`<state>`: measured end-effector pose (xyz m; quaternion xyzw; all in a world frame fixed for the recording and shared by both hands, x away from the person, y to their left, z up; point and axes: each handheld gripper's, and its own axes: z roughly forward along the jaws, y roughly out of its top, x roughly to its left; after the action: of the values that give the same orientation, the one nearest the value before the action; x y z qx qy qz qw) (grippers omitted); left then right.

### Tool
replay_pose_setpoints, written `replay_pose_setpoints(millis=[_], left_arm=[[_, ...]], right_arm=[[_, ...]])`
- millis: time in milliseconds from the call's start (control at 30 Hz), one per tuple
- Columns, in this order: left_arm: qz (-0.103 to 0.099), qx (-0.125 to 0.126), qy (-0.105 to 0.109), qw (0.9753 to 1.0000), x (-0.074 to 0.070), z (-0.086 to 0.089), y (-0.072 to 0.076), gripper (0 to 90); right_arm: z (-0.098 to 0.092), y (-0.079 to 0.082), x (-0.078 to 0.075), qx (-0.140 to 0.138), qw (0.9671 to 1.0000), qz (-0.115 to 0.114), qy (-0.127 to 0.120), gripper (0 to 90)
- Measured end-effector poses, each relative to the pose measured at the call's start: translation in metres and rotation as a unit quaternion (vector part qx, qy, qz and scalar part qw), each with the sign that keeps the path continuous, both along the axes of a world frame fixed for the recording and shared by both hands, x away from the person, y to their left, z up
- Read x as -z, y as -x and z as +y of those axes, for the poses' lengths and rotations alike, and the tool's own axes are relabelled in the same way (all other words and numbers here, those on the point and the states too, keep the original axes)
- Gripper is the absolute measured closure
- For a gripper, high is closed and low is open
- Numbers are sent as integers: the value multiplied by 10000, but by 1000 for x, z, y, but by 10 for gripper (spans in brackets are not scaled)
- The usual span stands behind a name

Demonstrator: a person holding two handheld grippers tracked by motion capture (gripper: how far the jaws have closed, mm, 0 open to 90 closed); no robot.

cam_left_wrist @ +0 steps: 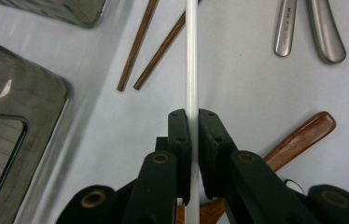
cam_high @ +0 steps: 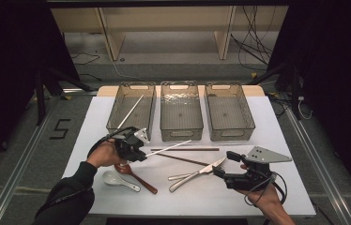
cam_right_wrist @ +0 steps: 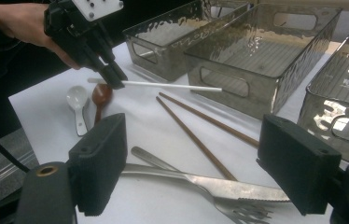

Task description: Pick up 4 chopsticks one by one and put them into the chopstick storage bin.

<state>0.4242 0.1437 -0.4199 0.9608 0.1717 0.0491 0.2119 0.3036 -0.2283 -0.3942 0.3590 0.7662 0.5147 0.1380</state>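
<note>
My left gripper (cam_high: 141, 152) (cam_left_wrist: 194, 116) (cam_right_wrist: 115, 80) is shut on a white chopstick (cam_high: 170, 148) (cam_left_wrist: 191, 60) (cam_right_wrist: 172, 86), held off the table in front of the left bin (cam_high: 131, 106). A second white chopstick (cam_high: 131, 111) leans inside that bin. My right gripper (cam_high: 225, 164) (cam_right_wrist: 191, 158) stands open over the blades of a steel knife (cam_high: 197, 174) (cam_right_wrist: 219, 186) and fork (cam_high: 183, 176) (cam_right_wrist: 238, 212). Two brown wooden chopsticks (cam_high: 185, 150) (cam_left_wrist: 137, 44) (cam_right_wrist: 196, 135) lie between the grippers.
Three smoky clear bins stand in a row at the back: the middle (cam_high: 180, 110) and right (cam_high: 229, 110) ones look empty. A white ceramic spoon (cam_high: 117, 180) (cam_right_wrist: 77, 105) and a brown wooden spoon (cam_high: 138, 178) (cam_left_wrist: 298, 140) (cam_right_wrist: 100, 95) lie at the front left of the white table (cam_high: 267, 140).
</note>
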Motion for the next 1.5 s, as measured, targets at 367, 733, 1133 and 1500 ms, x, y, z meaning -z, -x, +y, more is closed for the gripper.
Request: replay_pose_setpoints(millis=[367,733,1133,1500], left_arm=[[-126,-408,436,9981,-14,5,-4,837],[-321,-933,752,9923,-25,13,-10,838],[-450,-1426,1018,9835,-34,24,-20,837],[-528,-1842,1220,9739,-43,40,-34,838]], right_arm=[[0,0,0,0,10000,0,2,250],[0,0,1,8,10000,19,9,249],[0,-1,1,11,10000,7,21,250],[0,-1,2,21,10000,18,22,249]])
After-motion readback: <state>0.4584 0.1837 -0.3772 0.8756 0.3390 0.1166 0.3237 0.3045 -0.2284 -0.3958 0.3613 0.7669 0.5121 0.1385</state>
